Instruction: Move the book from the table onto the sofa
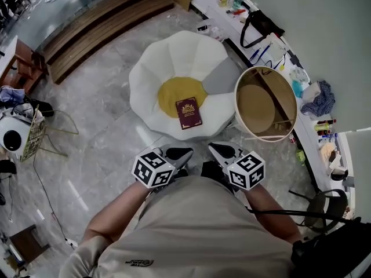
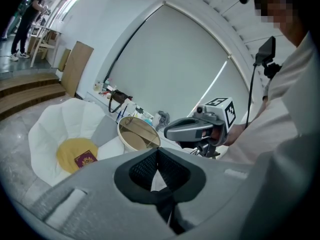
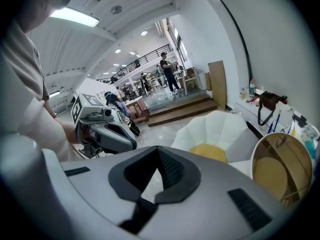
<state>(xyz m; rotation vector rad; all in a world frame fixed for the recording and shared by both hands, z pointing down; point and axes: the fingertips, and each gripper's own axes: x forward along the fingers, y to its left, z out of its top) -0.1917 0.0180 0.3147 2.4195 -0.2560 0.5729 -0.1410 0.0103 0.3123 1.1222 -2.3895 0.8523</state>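
The dark red book (image 1: 188, 113) lies flat on the yellow cushion (image 1: 175, 93) of the white petal-shaped sofa (image 1: 152, 77). In the left gripper view the book (image 2: 85, 159) shows on the same cushion. The round table (image 1: 247, 86) with a wooden top stands right of the sofa, and nothing lies on it. My left gripper (image 1: 177, 154) and right gripper (image 1: 222, 150) hang close to my torso, short of the sofa, both shut and empty. In the right gripper view the sofa (image 3: 220, 128) shows, but that gripper's body hides the book.
A low white counter (image 1: 264, 36) along the right wall carries a black bag, bottles and cloths. Wooden steps (image 1: 98, 28) run across the upper left. A wire basket (image 1: 33, 135) and cables lie on the floor at the left. People stand far off by the steps (image 3: 167, 74).
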